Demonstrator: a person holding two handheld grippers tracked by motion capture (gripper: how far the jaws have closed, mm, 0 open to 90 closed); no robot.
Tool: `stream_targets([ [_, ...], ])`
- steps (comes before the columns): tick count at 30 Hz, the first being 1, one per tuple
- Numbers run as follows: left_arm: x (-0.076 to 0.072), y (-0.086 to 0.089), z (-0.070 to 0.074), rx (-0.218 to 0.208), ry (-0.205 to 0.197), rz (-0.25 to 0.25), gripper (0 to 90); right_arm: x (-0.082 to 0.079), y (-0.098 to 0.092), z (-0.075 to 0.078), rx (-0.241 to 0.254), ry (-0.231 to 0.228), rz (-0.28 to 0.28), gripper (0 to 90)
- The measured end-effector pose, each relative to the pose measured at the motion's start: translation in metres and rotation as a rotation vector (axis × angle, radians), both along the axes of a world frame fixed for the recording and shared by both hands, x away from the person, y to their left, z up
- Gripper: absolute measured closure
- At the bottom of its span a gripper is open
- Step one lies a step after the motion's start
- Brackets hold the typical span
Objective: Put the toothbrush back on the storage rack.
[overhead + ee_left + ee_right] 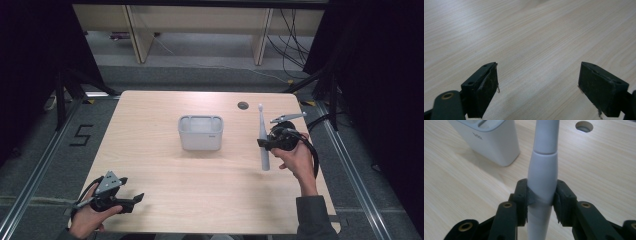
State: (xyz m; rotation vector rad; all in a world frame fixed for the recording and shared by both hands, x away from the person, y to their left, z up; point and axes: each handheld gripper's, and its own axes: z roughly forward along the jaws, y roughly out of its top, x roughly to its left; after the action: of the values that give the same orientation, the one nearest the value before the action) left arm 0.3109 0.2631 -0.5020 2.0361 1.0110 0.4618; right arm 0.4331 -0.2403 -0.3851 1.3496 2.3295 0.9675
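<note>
A white electric toothbrush (263,145) stands nearly upright over the right side of the table, brush head up. My right gripper (266,143) is shut on its handle (542,177), both jaws pressed against its sides. A pale grey holder box (200,132) with compartments sits at the table's middle, to the left of the toothbrush; its corner (491,138) appears at the upper left of the right gripper view. My left gripper (134,201) rests near the front left edge of the table, open, with bare wood (539,75) between its jaws.
A round cable hole (243,105) lies in the tabletop behind the toothbrush, also seen as the hole (584,126) in the right gripper view. Wooden table legs and loose cables stand on the floor beyond the far edge. Bare wood stretches between the holder and the front edge.
</note>
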Motion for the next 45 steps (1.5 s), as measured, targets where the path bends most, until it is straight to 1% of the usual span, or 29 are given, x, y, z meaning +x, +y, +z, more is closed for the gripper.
stream_targets([
  [1, 0.001, 0.0, 0.0, -0.001, -0.006, -0.008, 15.7, 0.002, 0.0, 0.001, -0.001, -0.05, 0.027, 66.8],
  [2, 0.001, 0.0, 0.0, -0.001, -0.006, -0.008, 15.6, 0.002, 0.0, 0.001, -0.001, -0.05, 0.027, 66.8],
  [3, 0.0, 0.0, 0.0, -0.001, -0.001, -0.002, 15.7, 0.002, 0.003, 0.003, 0.033, -0.033, 0.01, 66.8],
  [4, 0.0, 0.0, 0.0, -0.001, -0.001, -0.002, 15.7, 0.002, 0.003, 0.003, 0.033, -0.033, 0.01, 66.8],
  [5, 0.0, 0.001, 0.0, 0.007, -0.002, -0.004, 15.7, 0.003, 0.003, 0.002, 0.041, -0.059, 0.016, 66.8],
  [6, 0.0, 0.001, 0.001, 0.011, 0.0, -0.005, 15.7, 0.005, 0.006, 0.004, 0.06, -0.05, 0.009, 66.7],
  [8, 0.0, 0.001, 0.001, 0.012, 0.0, -0.006, 15.7, 0.005, 0.007, 0.004, 0.061, -0.056, 0.012, 66.8],
  [10, 0.0, 0.001, 0.001, 0.013, -0.001, -0.005, 15.7, 0.009, 0.012, 0.005, 0.089, -0.074, 0.012, 66.7],
  [12, 0.0, 0.001, 0.001, 0.013, -0.002, -0.004, 15.7, 0.009, 0.013, 0.005, 0.092, -0.076, 0.011, 66.7],
  [13, 0.0, 0.001, 0.001, 0.014, -0.001, -0.007, 15.7, 0.014, 0.018, 0.007, 0.116, -0.096, 0.025, 66.7],
  [14, 0.0, 0.001, 0.001, 0.013, -0.001, -0.005, 15.7, 0.014, 0.018, 0.007, 0.116, -0.096, 0.025, 66.7],
  [15, 0.0, 0.001, 0.001, 0.015, -0.005, -0.003, 15.7, 0.017, 0.021, 0.008, 0.13, -0.118, 0.042, 66.7],
  [18, 0.0, 0.001, 0.001, 0.014, -0.005, -0.006, 15.7, 0.018, 0.027, 0.012, 0.14, -0.109, 0.039, 66.7],
  [20, 0.0, 0.001, 0.001, 0.019, -0.004, -0.005, 15.6, 0.021, 0.033, 0.015, 0.156, -0.121, 0.054, 66.7],
  [21, 0.0, 0.001, 0.001, 0.019, -0.006, -0.004, 15.6, 0.022, 0.035, 0.017, 0.156, -0.119, 0.051, 66.7],
  [22, 0.0, 0.001, 0.001, 0.013, -0.005, -0.008, 15.6, 0.023, 0.037, 0.018, 0.156, -0.133, 0.061, 66.7],
  [27, 0.0, 0.001, 0.002, 0.013, -0.006, -0.009, 15.6, 0.027, 0.049, 0.027, 0.174, -0.131, 0.077, 66.7],
  [28, 0.0, 0.001, 0.001, 0.014, -0.005, -0.011, 15.7, 0.028, 0.054, 0.031, 0.191, -0.135, 0.083, 66.8],
  [29, 0.0, 0.001, 0.001, 0.016, -0.003, -0.01, 15.6, 0.03, 0.056, 0.032, 0.188, -0.153, 0.088, 66.7],
  [30, 0.0, 0.001, 0.001, 0.016, -0.003, -0.01, 15.6, 0.03, 0.056, 0.032, 0.188, -0.153, 0.088, 66.7],
  [31, 0.0, 0.001, 0.002, 0.016, -0.005, -0.01, 15.6, 0.031, 0.058, 0.035, 0.189, -0.136, 0.094, 66.7],
  [32, 0.0, 0.001, 0.002, 0.016, -0.005, -0.011, 15.6, 0.034, 0.063, 0.038, 0.187, -0.153, 0.107, 66.7],
  [34, 0.0, 0.001, 0.001, 0.016, -0.004, -0.011, 15.7, 0.034, 0.065, 0.04, 0.193, -0.144, 0.097, 66.7],
  [35, 0.0, 0.001, 0.001, 0.018, -0.004, -0.011, 15.6, 0.038, 0.069, 0.045, 0.205, -0.158, 0.107, 66.7],
  [37, 0.0, 0.001, 0.001, 0.017, -0.005, -0.012, 15.7, 0.039, 0.071, 0.046, 0.207, -0.158, 0.11, 66.7],
  [39, 0.0, 0.001, 0.001, 0.018, -0.004, -0.009, 15.6, 0.044, 0.078, 0.053, 0.21, -0.17, 0.102, 66.7],
  [41, 0.0, 0.001, 0.001, 0.018, -0.004, -0.011, 15.6, 0.045, 0.083, 0.057, 0.219, -0.163, 0.105, 66.7],
  [43, 0.0, 0.001, 0.001, 0.017, -0.003, -0.012, 15.6, 0.047, 0.085, 0.06, 0.213, -0.167, 0.11, 66.7],
  [45, -0.001, 0.001, 0.001, 0.018, -0.005, -0.008, 15.6, 0.05, 0.09, 0.065, 0.209, -0.186, 0.119, 66.7],
])
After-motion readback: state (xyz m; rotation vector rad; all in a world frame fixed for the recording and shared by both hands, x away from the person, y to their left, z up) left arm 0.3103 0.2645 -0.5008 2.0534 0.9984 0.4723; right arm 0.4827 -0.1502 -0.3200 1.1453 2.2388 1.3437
